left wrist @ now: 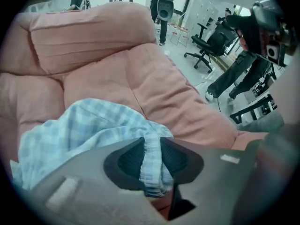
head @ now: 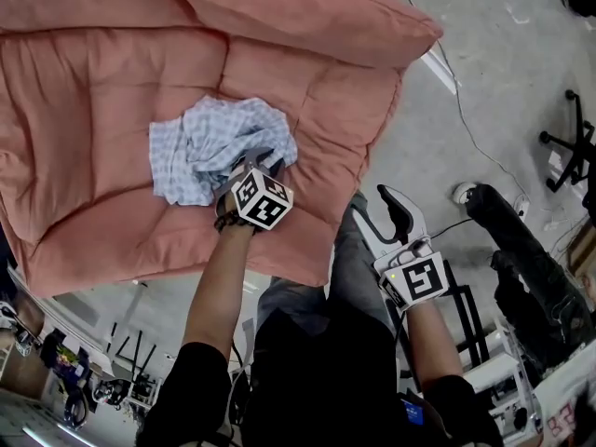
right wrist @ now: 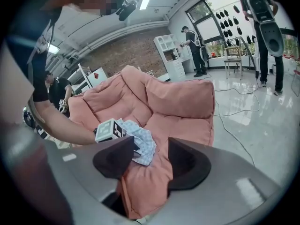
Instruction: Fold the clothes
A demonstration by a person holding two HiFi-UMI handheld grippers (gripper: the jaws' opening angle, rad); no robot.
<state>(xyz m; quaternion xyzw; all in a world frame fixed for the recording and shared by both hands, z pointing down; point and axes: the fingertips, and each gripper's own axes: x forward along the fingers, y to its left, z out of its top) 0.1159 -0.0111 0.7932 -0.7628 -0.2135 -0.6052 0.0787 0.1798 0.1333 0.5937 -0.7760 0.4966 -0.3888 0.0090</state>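
Cloth (head: 219,147) sits bunched mid-frame on the pink cushion (head: 93,82). My left claw (left wrist: 152,161) pinches its gathered hem, likely to lift it open. My right claw (head: 380,214) waits agape and empty, lower right.

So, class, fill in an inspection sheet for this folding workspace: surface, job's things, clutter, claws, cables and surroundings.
Surface: pink cushion, quilted.
Job's things: blue checked garment, crumpled on the cushion.
Clutter: nothing seen.
Grippers: left claw shut on the garment's gathered edge; right claw open, empty, held off the cushion.
Cables: white cable trailing beside the cushion.
Surroundings: office chair, standing person.
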